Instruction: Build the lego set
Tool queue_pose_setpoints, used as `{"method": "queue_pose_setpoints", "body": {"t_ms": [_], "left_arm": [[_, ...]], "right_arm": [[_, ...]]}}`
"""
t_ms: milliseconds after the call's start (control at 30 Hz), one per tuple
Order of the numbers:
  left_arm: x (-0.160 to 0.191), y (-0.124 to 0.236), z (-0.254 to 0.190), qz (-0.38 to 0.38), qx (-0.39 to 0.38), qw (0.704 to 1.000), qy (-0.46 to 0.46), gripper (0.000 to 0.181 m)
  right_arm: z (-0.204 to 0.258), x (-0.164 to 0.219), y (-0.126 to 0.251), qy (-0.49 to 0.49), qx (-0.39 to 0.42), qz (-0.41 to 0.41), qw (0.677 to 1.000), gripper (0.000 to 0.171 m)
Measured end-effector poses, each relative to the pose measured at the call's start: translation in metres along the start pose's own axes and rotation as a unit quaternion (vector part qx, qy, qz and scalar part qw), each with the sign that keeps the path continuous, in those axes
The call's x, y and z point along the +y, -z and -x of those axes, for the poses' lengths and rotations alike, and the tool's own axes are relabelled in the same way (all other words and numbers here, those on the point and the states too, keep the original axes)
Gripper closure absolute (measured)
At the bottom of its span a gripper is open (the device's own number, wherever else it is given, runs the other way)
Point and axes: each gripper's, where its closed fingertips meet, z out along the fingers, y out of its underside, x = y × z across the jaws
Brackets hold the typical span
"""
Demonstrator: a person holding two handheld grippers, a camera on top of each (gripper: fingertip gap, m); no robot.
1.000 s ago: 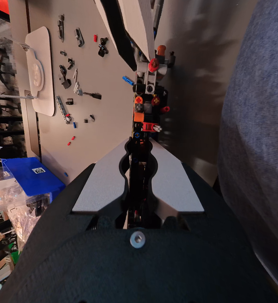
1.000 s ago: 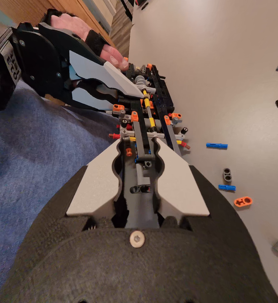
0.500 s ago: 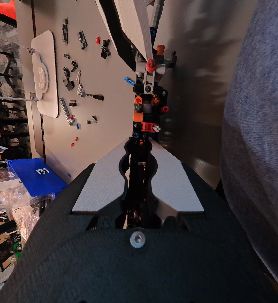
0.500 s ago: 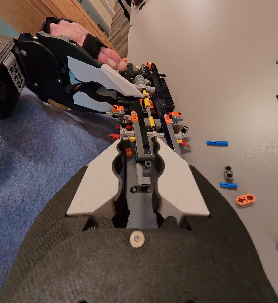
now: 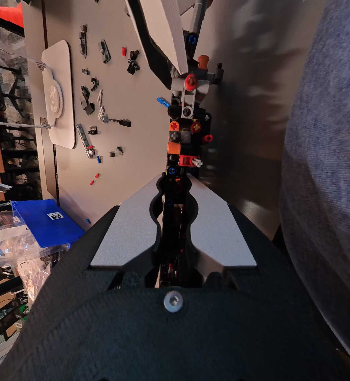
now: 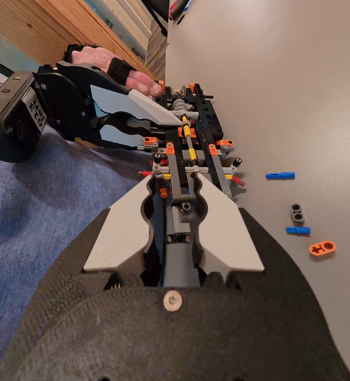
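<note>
The lego model is a long black chassis with orange, red, yellow and grey parts. It is held between both grippers just off the grey table's near edge. My left gripper is shut on one end of the model, seen end-on. My right gripper is shut on the dark grey beam at the other end of the model. The left gripper also shows in the right wrist view, with a gloved hand on it. A finger of the right gripper shows at the top of the left wrist view.
Loose parts lie on the table: two blue pins, a grey connector, an orange connector, and several small pieces near a white pad. A blue lid and plastic bags lie at the left. The person's blue clothing is close by.
Both grippers keep their hold on the model. The whole assembly has shifted and tilted slightly, and the left gripper sits a little lower in the right wrist view.
</note>
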Motion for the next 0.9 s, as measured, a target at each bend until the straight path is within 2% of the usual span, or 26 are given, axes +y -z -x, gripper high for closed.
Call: {"method": "queue_pose_setpoints", "body": {"t_ms": [900], "left_arm": [[-0.0004,-0.0026,0.0027,-0.009,-0.013,1.0,-0.002,0.168]], "right_arm": [[-0.0039,-0.0022,0.001,-0.037,-0.018,-0.019,0.999,0.137]]}}
